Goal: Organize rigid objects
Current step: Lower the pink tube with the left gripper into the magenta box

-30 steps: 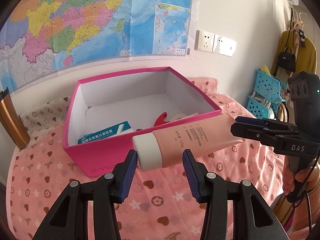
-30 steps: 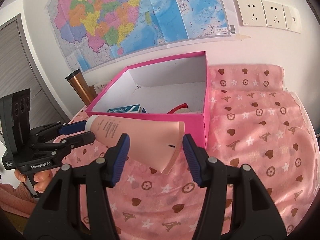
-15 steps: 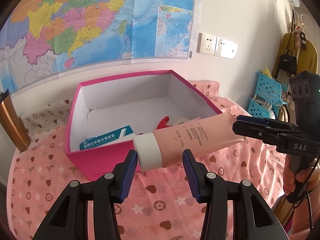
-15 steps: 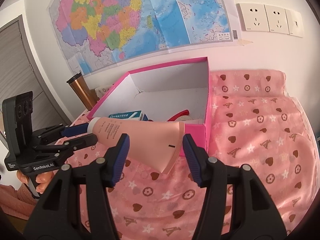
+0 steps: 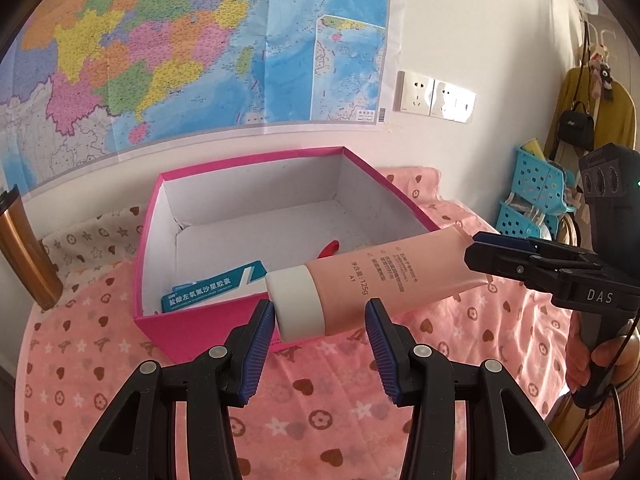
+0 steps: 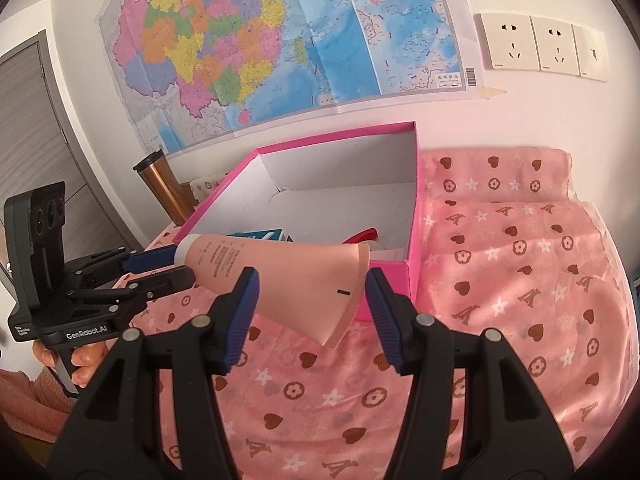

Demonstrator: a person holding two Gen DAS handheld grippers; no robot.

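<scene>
Behind the pink box [image 5: 200, 330] a coloured wall map [image 5: 200, 48] fills the wall, and the box stands open on a table spread with pink cloth [image 6: 520, 280] printed with hearts and stars. Just in front of the box's near wall, clear of the cloth, a pink tube [image 5: 384, 280] with a white cap hangs level between the two tools. The left gripper [image 5: 320, 312] has its blue pads closed in narrowly on the cap end, and the right gripper [image 6: 310, 288], standing wider, clamps the tube's flat crimped tail. Each camera shows the other tool from the side: the left view shows the right one pinching the tail to the right of the box, with a hand [image 5: 592, 364] on its handle, and the right view shows the left one at the cap, left of the box, held by a hand [image 6: 80, 360] in a pink knitted sleeve. Only the left view shows blue baskets [image 5: 532, 196] and hanging clothes to the right of the box. The right view shows a copper tumbler [image 6: 160, 188] whole at the box's left. Inside the box lie a blue-and-white carton [image 5: 208, 288], whose print reads in the left view, and a red thing [image 5: 330, 247], partly hidden by the tube in both.
</scene>
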